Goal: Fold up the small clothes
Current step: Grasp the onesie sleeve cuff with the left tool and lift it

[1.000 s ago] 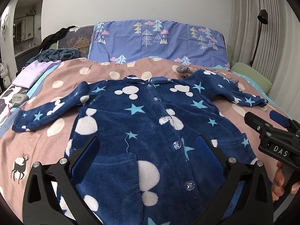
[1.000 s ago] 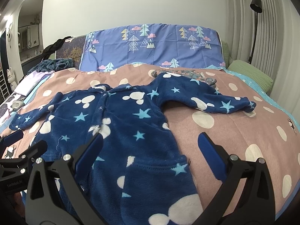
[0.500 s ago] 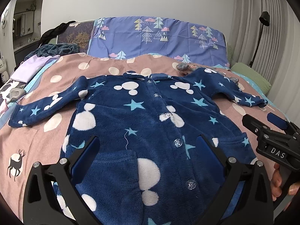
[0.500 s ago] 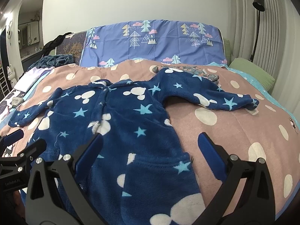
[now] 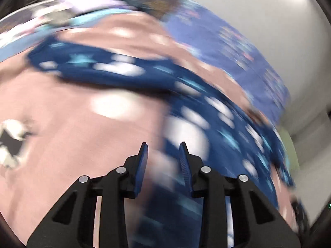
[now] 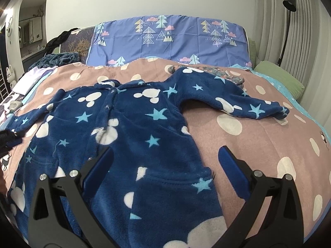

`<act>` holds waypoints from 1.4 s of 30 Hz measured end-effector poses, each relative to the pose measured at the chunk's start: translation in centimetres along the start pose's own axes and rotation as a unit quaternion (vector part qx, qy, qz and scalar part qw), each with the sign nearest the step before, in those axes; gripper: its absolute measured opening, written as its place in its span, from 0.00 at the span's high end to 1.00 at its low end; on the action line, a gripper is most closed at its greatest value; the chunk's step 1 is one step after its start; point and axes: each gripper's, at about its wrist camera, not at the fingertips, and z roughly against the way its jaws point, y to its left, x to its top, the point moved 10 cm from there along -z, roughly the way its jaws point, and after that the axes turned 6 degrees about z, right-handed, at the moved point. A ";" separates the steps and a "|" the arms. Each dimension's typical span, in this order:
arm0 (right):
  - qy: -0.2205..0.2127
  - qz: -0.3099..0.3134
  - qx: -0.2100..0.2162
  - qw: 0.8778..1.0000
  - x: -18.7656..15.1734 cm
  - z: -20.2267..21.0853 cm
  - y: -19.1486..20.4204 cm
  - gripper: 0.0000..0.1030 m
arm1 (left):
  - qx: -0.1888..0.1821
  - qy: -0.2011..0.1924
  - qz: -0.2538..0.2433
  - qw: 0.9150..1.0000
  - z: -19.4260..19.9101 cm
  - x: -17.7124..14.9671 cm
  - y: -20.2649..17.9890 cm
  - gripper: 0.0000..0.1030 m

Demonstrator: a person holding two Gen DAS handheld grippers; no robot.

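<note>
A navy fleece baby jacket [image 6: 132, 132] with stars and white mouse shapes lies flat, sleeves spread, on the pink spotted bedspread [image 6: 258, 140]. My right gripper [image 6: 165, 161] is open and empty, hovering over the jacket's lower right part. In the blurred, tilted left wrist view my left gripper [image 5: 163, 148] has its jaws close together with a narrow gap and nothing between them, above the jacket's left side edge [image 5: 186, 136]; the left sleeve [image 5: 99, 66] stretches beyond it. The left gripper [image 6: 8, 140] shows at the right wrist view's left edge.
A blue tree-print pillow [image 6: 169, 39] stands at the headboard. A green pillow [image 6: 277, 78] lies at the right, beside curtains and a black lamp [image 6: 288, 2]. Folded patterned clothes [image 6: 217, 72] lie behind the right sleeve. Lilac and dark clothes [image 6: 41, 72] are piled at the left.
My left gripper has swung fast to the left and tilted, now over the jacket's left edge, and its jaws have closed most of the way. The right gripper has barely moved.
</note>
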 end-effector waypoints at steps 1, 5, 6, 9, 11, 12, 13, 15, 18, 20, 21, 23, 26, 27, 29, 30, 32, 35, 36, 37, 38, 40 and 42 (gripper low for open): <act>0.003 0.002 -0.001 1.000 0.0 -0.4 0.1 0.02 | 0.015 -0.010 0.029 0.999 -0.2 1.7 2.3 0.66; 0.016 0.011 0.006 1.000 -0.1 -1.6 0.7 0.02 | 0.085 -0.056 0.134 0.986 -0.7 7.9 11.5 0.56; 0.019 0.013 0.010 1.000 0.0 -2.0 0.9 0.02 | 0.094 -0.060 0.143 0.983 -0.8 8.9 12.7 0.55; 0.022 0.018 0.006 1.000 0.1 -2.7 1.1 0.02 | 0.111 -0.072 0.181 0.975 -1.4 11.7 16.1 0.46; 0.027 0.019 0.004 0.999 0.2 -3.3 1.2 0.02 | 0.108 -0.075 0.204 0.970 -1.9 13.0 17.4 0.45; 0.029 0.019 0.005 0.999 0.2 -3.6 1.3 0.02 | 0.107 -0.079 0.212 0.968 -2.2 13.7 17.9 0.45; 0.030 0.020 0.005 0.999 0.3 -3.8 1.3 0.02 | 0.111 -0.084 0.216 0.966 -2.4 14.2 18.1 0.45; 0.032 0.022 0.006 0.999 0.3 -4.1 1.5 0.02 | 0.118 -0.097 0.226 0.962 -2.7 15.3 18.4 0.45; 0.033 0.028 0.008 0.999 0.3 -4.5 1.7 0.02 | 0.119 -0.106 0.218 0.963 -3.3 16.6 18.2 0.82; 0.032 0.032 0.008 0.999 0.4 -4.7 1.7 0.02 | 0.101 -0.104 0.203 0.968 -3.2 17.0 16.9 0.94; 0.031 0.033 0.008 0.999 0.5 -4.9 1.6 0.02 | 0.090 -0.117 0.183 0.972 -2.6 17.6 14.7 0.94; 0.030 0.032 0.007 0.999 0.8 -5.2 1.4 0.02 | 0.062 -0.131 0.120 0.982 -1.6 18.2 9.4 0.94; 0.023 0.023 0.014 0.999 1.5 -5.5 1.0 0.02 | 0.000 -0.130 0.015 0.991 -0.8 17.7 -1.3 0.94; 0.020 0.020 0.018 0.999 1.7 -5.5 0.8 0.02 | -0.022 -0.126 -0.020 0.992 -0.6 17.0 -5.0 0.94; 0.018 0.013 0.026 0.999 1.9 -5.6 0.5 0.02 | -0.060 -0.116 -0.073 0.989 -0.5 15.2 -11.1 0.94; 0.019 0.006 0.032 0.999 1.9 -5.8 0.1 0.02 | -0.087 -0.106 -0.106 0.985 -0.5 13.5 -14.9 0.94; 0.024 -0.006 0.035 0.999 1.7 -6.0 -0.6 0.02 | -0.122 -0.086 -0.157 0.976 -0.7 9.9 -20.6 0.94; 0.035 -0.030 0.036 0.998 1.2 -6.5 -2.0 0.02 | -0.166 -0.041 -0.221 0.960 -2.4 3.5 -27.8 0.94; 0.037 -0.039 0.035 0.998 1.0 -6.5 -2.7 0.02 | -0.175 -0.025 -0.240 0.955 -3.3 1.2 -29.7 0.94; 0.038 -0.043 0.034 0.998 0.9 -6.5 -3.0 0.02 | -0.181 -0.013 -0.255 0.950 -4.4 -1.2 -31.2 0.93; 0.039 -0.045 0.034 0.998 0.7 -6.5 -3.3 0.02 | -0.186 -0.004 -0.261 0.947 -5.1 -2.4 -31.8 0.93; 0.038 -0.044 0.038 0.998 0.7 -6.4 -3.7 0.02 | -0.193 0.048 -0.286 0.937 -7.8 -7.0 -33.1 0.78; 0.033 -0.034 0.051 0.998 0.9 -6.3 -3.7 0.02 | -0.182 0.066 -0.299 0.934 -8.9 -9.1 -32.6 0.60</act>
